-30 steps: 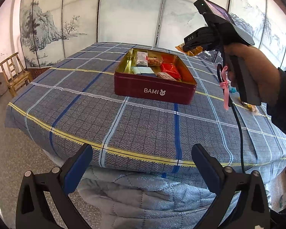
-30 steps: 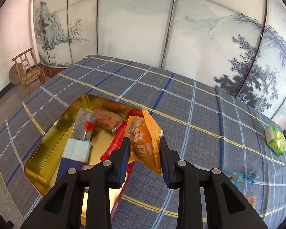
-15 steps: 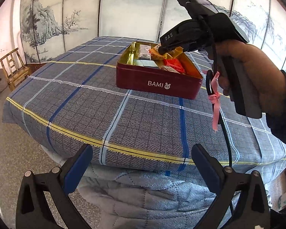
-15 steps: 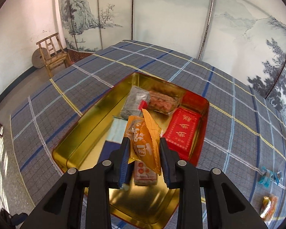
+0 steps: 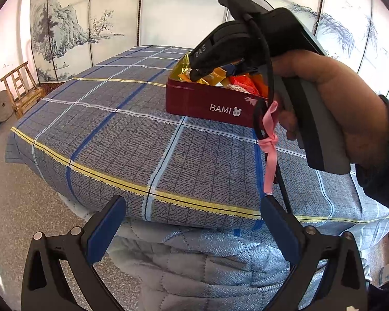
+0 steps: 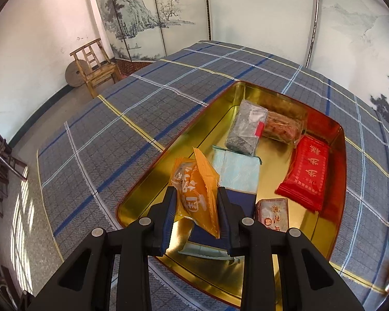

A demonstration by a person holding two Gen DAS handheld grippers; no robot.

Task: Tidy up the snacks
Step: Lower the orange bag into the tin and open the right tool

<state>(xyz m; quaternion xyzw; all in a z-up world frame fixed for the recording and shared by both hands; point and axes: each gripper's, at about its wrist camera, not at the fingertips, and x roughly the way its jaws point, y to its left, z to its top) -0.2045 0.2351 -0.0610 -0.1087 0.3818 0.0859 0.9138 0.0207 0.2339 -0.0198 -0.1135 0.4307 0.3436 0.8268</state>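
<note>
Orange and glossy, the snack packet (image 6: 194,194) sits pinched between the pads of our right gripper (image 6: 194,207), one crimped edge sticking up, white characters across its face and a clear patch showing the filling. We hold it in the air over the near corner of the tin (image 6: 285,96), just above the gold floor.

Look inside the tin: a pale blue-and-navy packet (image 6: 237,168) lies right behind the orange one, a grey packet with a red tab (image 6: 246,129) further back, a clear-wrapped reddish snack (image 6: 282,127) beside it, a bright red packet with gold characters (image 6: 306,171) along the right wall, and a small brown packet (image 6: 272,212) close to our fingers.

From the left wrist view, the tin's dark red side (image 5: 207,101) carries the word BAMI with a little rabbit mark, and our right hand (image 5: 337,108) grips the handle above it, a pink ribbon (image 5: 269,142) dangling from the cable.

Our left gripper (image 5: 192,223) hangs spread wide and empty off the near edge of the checked blue-grey cloth (image 5: 116,134). Away to the side, a wooden chair (image 6: 96,64) stands against the white wall.
</note>
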